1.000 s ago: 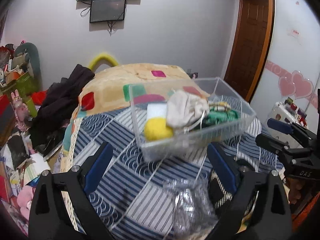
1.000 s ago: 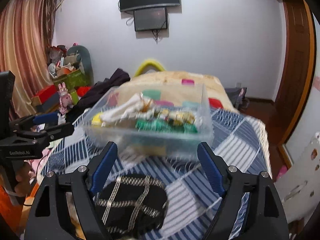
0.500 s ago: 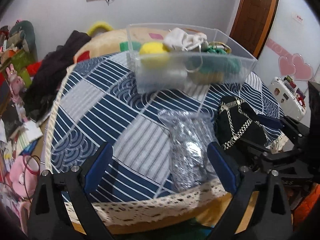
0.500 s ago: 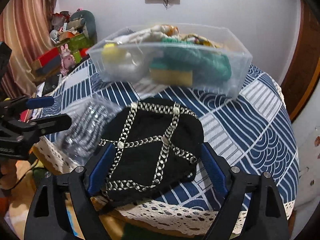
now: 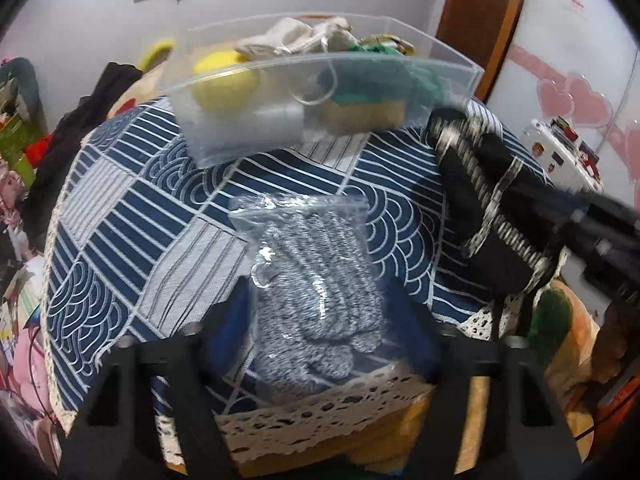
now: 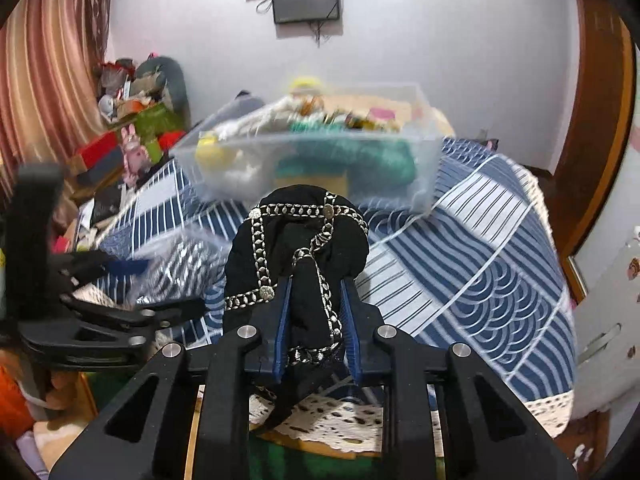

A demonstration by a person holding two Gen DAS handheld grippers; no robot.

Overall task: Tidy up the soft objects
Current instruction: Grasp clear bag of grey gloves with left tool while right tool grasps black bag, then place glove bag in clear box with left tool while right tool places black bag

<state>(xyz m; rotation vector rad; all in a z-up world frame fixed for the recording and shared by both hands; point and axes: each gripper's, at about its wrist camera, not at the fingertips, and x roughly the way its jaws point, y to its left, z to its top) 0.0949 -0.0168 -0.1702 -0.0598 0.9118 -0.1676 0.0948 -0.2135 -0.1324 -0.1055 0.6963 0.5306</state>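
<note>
My right gripper is shut on a black cloth with silver chain trim and holds it lifted above the table; it also shows in the left wrist view. My left gripper has its jaws on both sides of a clear bag of grey knit items lying at the table's near edge; the fingers are blurred. The bag also shows in the right wrist view. A clear plastic bin further back holds a yellow ball, a white cloth and a green cloth.
The table has a blue and white patterned cloth with a lace edge. A bed with a patchwork cover stands behind it. Toys and boxes are piled at the left. A wooden door is at the right.
My right gripper closed on the black cloth and raised it off the table. My left gripper moved forward around the bag of grey knit items.
</note>
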